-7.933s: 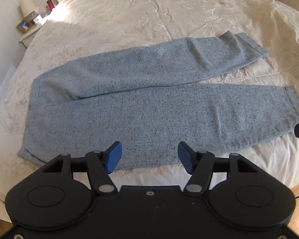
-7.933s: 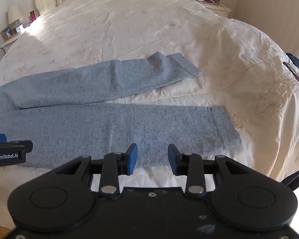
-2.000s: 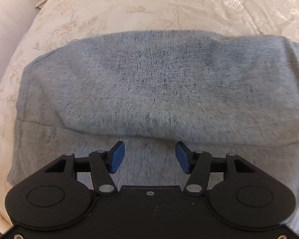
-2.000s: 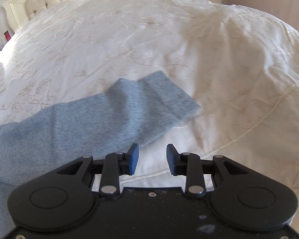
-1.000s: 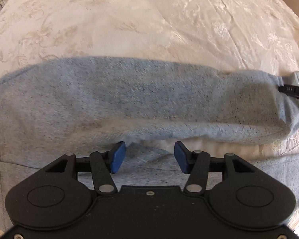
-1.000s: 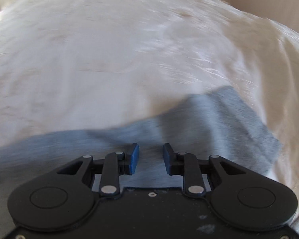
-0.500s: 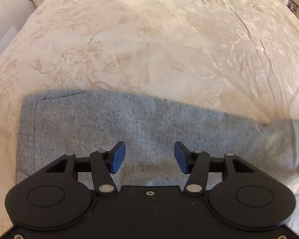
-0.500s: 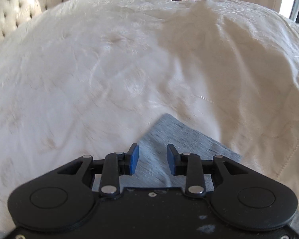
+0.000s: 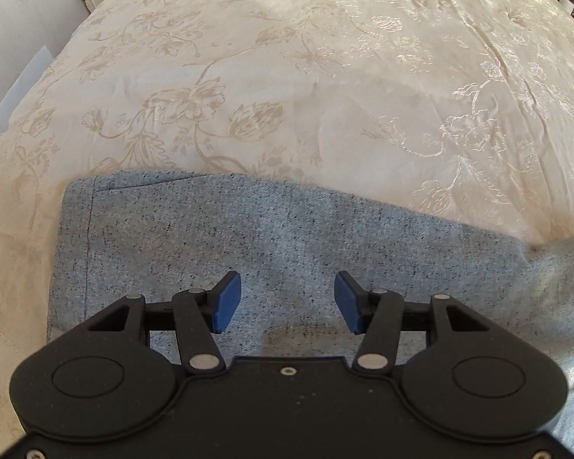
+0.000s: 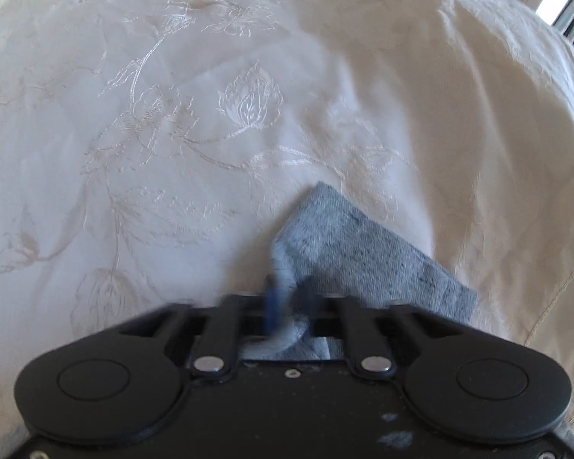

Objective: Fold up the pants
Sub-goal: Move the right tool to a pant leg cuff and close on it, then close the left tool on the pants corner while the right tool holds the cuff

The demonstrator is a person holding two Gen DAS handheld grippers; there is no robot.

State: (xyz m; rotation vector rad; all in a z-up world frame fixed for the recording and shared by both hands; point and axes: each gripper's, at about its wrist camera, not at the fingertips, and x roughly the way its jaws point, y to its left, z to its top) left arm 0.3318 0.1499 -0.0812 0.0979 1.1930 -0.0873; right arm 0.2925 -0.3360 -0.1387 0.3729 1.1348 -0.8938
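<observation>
Pants (image 9: 287, 252): soft, limp, light; I'd grab hems.
My right gripper (image 10: 288, 302): pinching leg cuff, seemingly; blurred.
My left gripper (image 9: 287, 302): spread, empty.

The speckled grey-blue knit pants (image 9: 287, 237) ran off the left wrist view's right edge and passed under the black left gripper (image 9: 288, 302) body, so their near edge was hidden. In the right wrist view the right gripper (image 10: 288, 302) was smeared by motion; its blue pads (image 10: 272, 298) were blurred streaks. Only one cuff corner of the pants (image 10: 348, 244) showed there, the rest covered by the gripper body. The cream embroidered bedspread (image 9: 287, 76) ran past every edge.
</observation>
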